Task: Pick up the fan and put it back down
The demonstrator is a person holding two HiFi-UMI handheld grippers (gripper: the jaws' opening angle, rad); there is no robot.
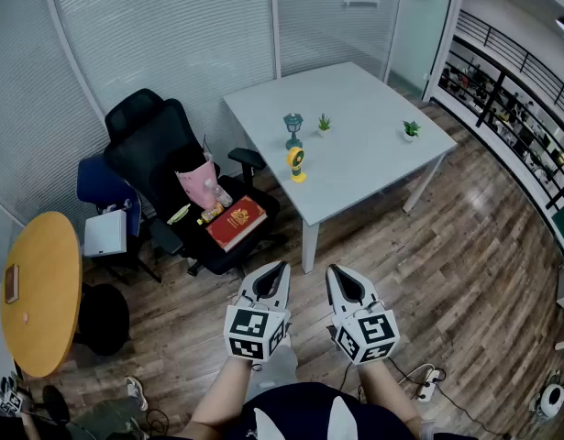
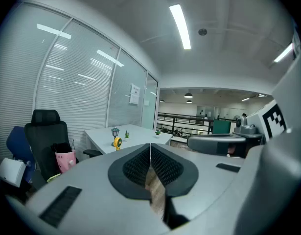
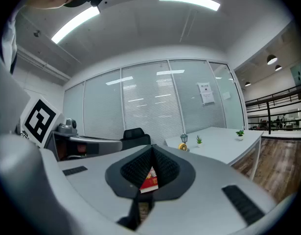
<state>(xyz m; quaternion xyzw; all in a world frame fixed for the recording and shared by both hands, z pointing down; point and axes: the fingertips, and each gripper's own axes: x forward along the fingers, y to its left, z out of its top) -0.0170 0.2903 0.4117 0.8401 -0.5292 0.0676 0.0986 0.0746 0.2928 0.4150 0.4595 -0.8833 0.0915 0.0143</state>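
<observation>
- Now your left gripper (image 1: 282, 265) has its jaws closed together, tips meeting, with nothing between them; only floor (image 1: 465, 273) shows through the slit behind the tips.
- Your right gripper (image 1: 331, 269) is likewise closed tight and empty; the red book (image 1: 236, 223) seen through its slit lies far off on the chair (image 1: 149, 149).
- You hold both grippers side by side, low in front of you and roughly level, over the wood floor and well apart from the table (image 1: 373, 154).
- The fan (image 1: 295, 162), yellow, stands upright on the table near the edge that faces the chair, closer to the near corner than to the far one. Neither gripper touches it.
- A teal lamp (image 1: 293, 128) stands just behind the fan along the same edge, and a small plant (image 1: 324, 123) stands just beside the lamp, toward the middle of the table.
- A second plant (image 1: 411, 129) stands near the right-hand corner, well apart from the fan.
- On the black chair's seat, the book lies at the front edge with a pink bag (image 1: 201, 183) behind it.
- A blue chair (image 1: 96, 183) with a white box (image 1: 105, 234) on it is to the left of the black one, and a round table (image 1: 38, 291) with a yellow top stands at the far left.
- A power strip (image 1: 426, 388) lies on the floor to your right.
</observation>
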